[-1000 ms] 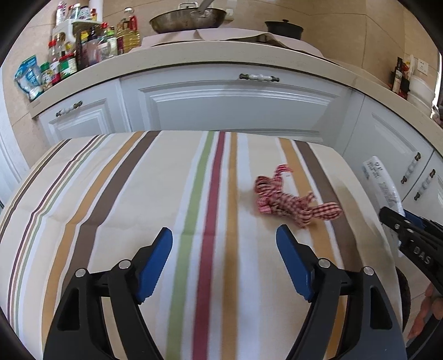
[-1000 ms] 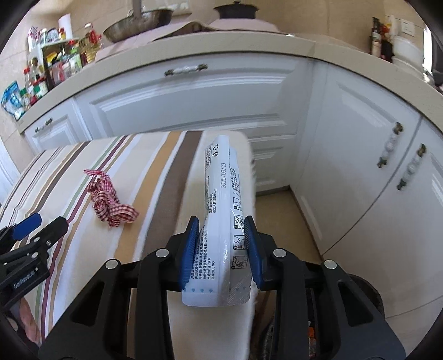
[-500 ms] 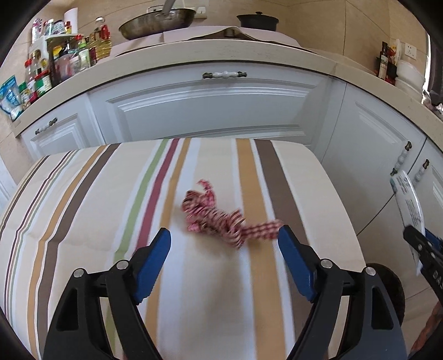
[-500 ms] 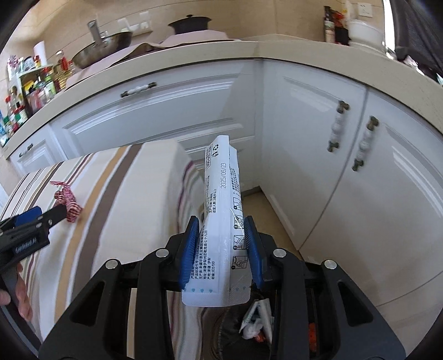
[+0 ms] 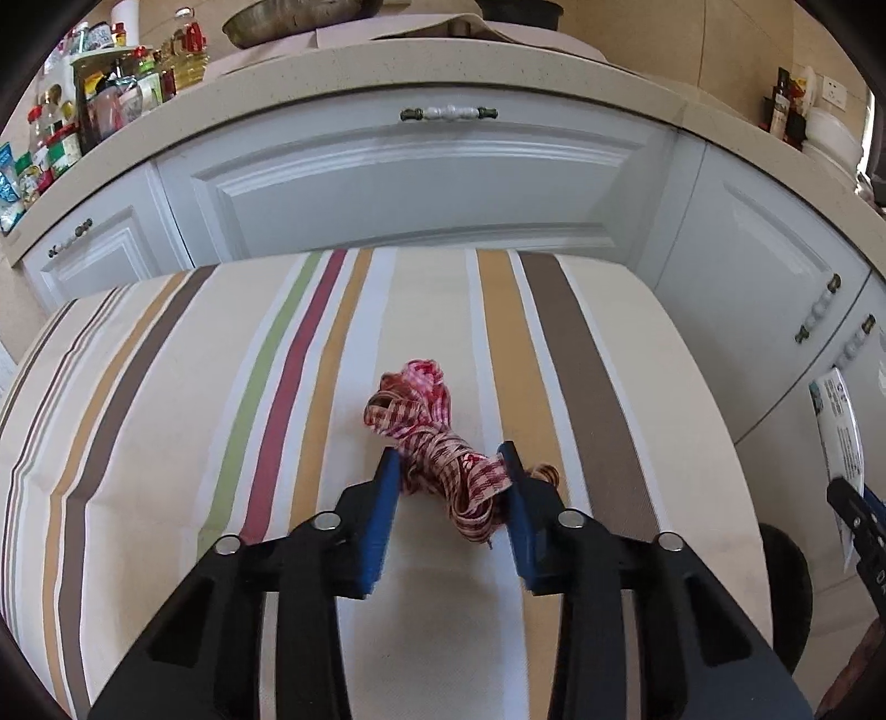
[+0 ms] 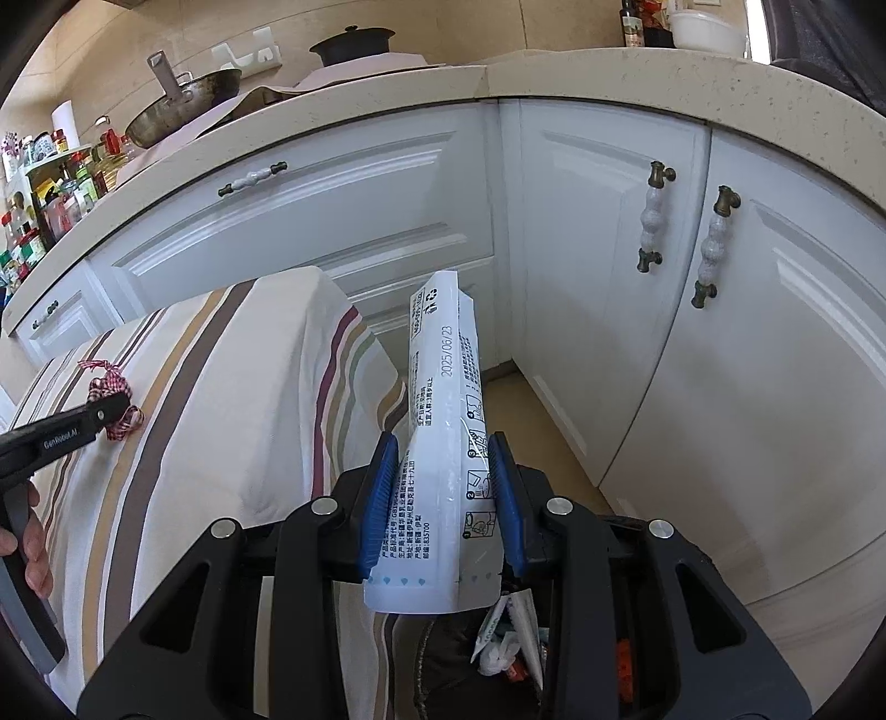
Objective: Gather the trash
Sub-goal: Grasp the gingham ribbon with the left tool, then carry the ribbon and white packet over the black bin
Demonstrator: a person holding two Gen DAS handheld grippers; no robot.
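A crumpled red-and-white checked ribbon point(image 5: 437, 443) lies on the striped tablecloth point(image 5: 166, 415). My left gripper point(image 5: 448, 465) has its blue pads closed against both sides of the ribbon, which rests on the cloth. The ribbon also shows in the right wrist view point(image 6: 113, 399) by the left gripper's tip. My right gripper point(image 6: 443, 459) is shut on a white printed plastic wrapper point(image 6: 443, 421) and holds it off the table's right edge, above a dark trash bin point(image 6: 498, 648) with paper scraps in it. The wrapper also shows in the left wrist view point(image 5: 839, 437).
White kitchen cabinets point(image 6: 637, 332) with beaded handles stand close behind and to the right of the table. A counter above holds a wok point(image 6: 183, 102), a dark pot point(image 6: 351, 44) and bottles point(image 5: 111, 88). The bin's rim shows in the left wrist view point(image 5: 786, 587).
My left gripper moved forward over the ribbon and closed on it. My right gripper carried the wrapper right, off the table, to above the bin.
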